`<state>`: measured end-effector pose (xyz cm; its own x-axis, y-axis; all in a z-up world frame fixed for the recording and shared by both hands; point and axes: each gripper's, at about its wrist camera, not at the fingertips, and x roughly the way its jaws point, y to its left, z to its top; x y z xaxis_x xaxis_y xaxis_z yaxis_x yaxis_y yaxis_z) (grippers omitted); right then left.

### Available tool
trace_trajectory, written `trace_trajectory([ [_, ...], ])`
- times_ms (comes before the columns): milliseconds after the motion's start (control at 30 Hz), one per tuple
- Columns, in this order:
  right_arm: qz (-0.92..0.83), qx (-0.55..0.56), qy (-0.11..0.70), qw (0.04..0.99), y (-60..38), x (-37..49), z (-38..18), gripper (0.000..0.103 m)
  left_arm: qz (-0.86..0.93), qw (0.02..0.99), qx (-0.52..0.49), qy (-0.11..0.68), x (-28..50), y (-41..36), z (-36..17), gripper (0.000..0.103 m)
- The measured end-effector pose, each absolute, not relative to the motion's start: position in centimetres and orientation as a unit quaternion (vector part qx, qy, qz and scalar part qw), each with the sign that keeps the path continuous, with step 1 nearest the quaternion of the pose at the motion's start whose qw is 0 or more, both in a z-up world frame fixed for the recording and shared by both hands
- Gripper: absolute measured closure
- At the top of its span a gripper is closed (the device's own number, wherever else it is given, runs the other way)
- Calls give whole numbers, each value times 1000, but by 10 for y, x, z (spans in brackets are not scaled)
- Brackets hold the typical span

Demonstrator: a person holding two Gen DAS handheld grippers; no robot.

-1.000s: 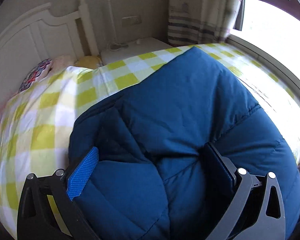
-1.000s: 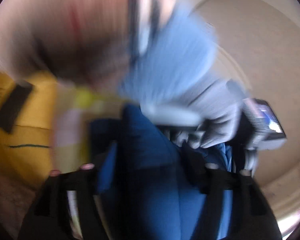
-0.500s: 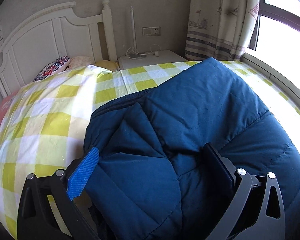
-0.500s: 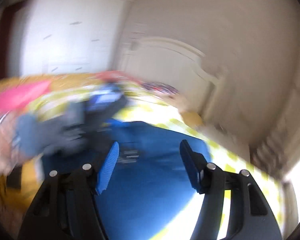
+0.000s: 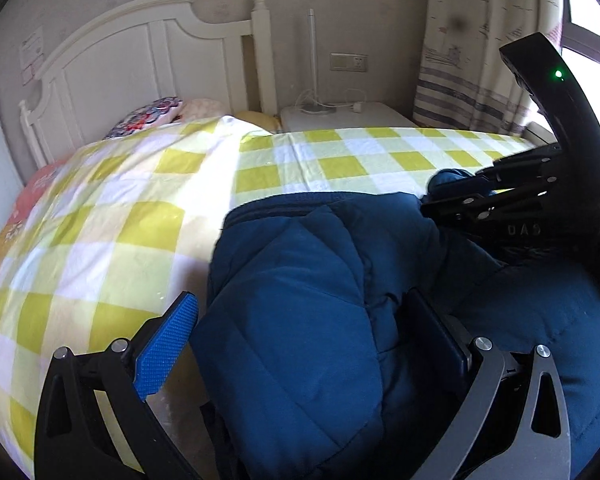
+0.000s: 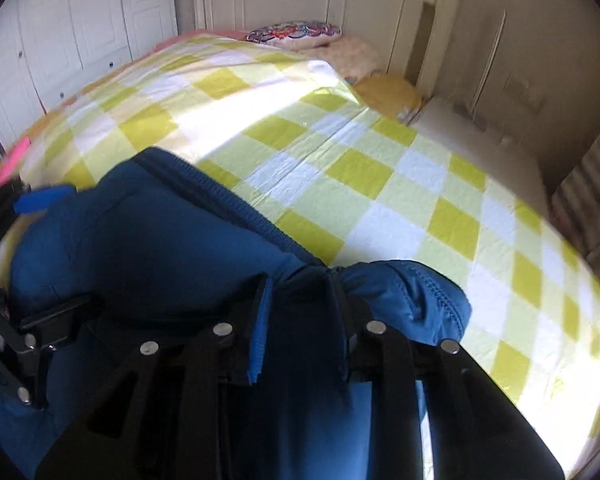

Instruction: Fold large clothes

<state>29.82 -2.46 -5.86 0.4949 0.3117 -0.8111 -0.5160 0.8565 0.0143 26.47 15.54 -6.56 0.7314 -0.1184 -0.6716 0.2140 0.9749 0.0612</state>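
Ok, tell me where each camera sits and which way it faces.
Left wrist: on the left gripper, facing the headboard over the blue jacket; its own fingers show, and the right gripper at right.
Right wrist: on the right gripper, shut on the jacket's zipper edge, facing the headboard; the left gripper shows at left.
Shared: jacket, checked bedspread, headboard.

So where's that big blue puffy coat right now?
The blue coat lies bunched on the yellow checked bedspread, near the foot, away from the white headboard. The right gripper pinches its zipper edge, and the left gripper's open fingers straddle it.
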Motion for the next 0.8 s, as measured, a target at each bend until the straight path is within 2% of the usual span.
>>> trace_trajectory([
  [133, 217, -158, 422, 866, -9, 287, -69, 77, -68, 932, 56, 353, 264, 162, -66, 4],
  [200, 192, -238, 399, 865, 8, 272, -67, 76, -68, 932, 49, 354, 264, 165, -66, 4],
  [267, 176, -272, 389, 862, 15, 262, -54, 76, -64, 932, 45, 355, 264, 168, -65, 4],
  [367, 203, -182, 327, 905, -9, 237, -5, 75, -61, 932, 33, 357, 264, 174, -67, 4],
  [467, 169, -144, 288, 932, -40, 227, 21, 75, -67, 930, 24, 361, 268, 177, -68, 4],
  [567, 145, -131, 333, 923, -59, 246, 0, 75, -64, 931, 26, 359, 267, 176, -68, 4],
  [633, 162, -156, 403, 887, -52, 266, -51, 75, -55, 933, 31, 354, 265, 175, -67, 4],
  [733, 174, -92, 409, 891, -58, 275, -62, 75, -45, 934, 36, 351, 264, 174, -67, 4],
  [800, 163, -140, 416, 884, -45, 276, -60, 75, -44, 935, 38, 351, 264, 174, -67, 4],
])
